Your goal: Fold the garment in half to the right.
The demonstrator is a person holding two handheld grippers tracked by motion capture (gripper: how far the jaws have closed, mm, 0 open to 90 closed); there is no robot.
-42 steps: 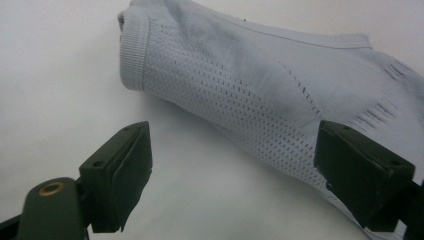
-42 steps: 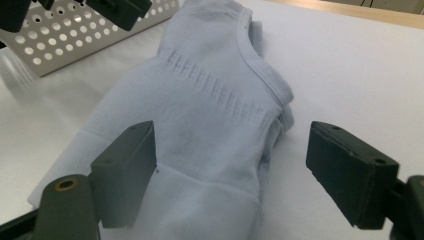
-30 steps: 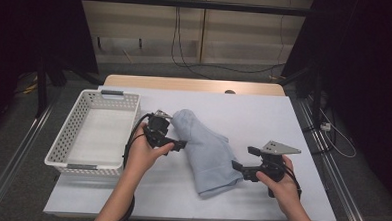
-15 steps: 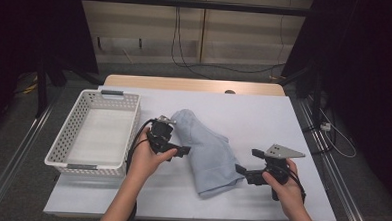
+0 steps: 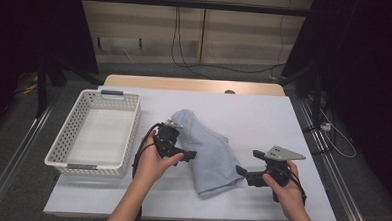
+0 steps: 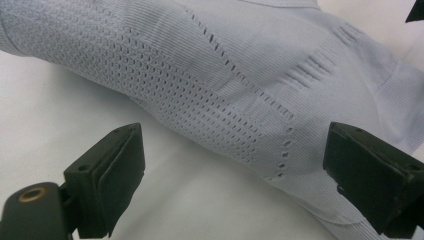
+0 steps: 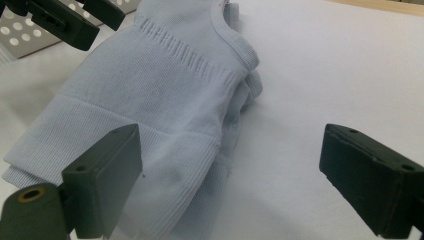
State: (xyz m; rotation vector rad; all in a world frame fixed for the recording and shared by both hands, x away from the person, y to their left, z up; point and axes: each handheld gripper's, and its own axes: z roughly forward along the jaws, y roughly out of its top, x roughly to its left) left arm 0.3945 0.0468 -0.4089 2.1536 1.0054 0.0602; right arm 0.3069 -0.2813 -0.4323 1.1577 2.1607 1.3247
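White table (image 5: 293, 125) fronts a dark room; white perforated basket (image 5: 95, 133) sits at its left, light blue knit garment (image 5: 207, 148) folded mid-table, just right of the basket. Left gripper (image 5: 184, 154) at garment's left edge, jaws wide apart, holding nothing. Right gripper (image 5: 241, 172) at its lower right corner, jaws likewise spread and empty.

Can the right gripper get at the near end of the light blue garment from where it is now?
Probably yes. The right gripper is open beside the garment, its jaws pointing at the near end, with only bare table between them.
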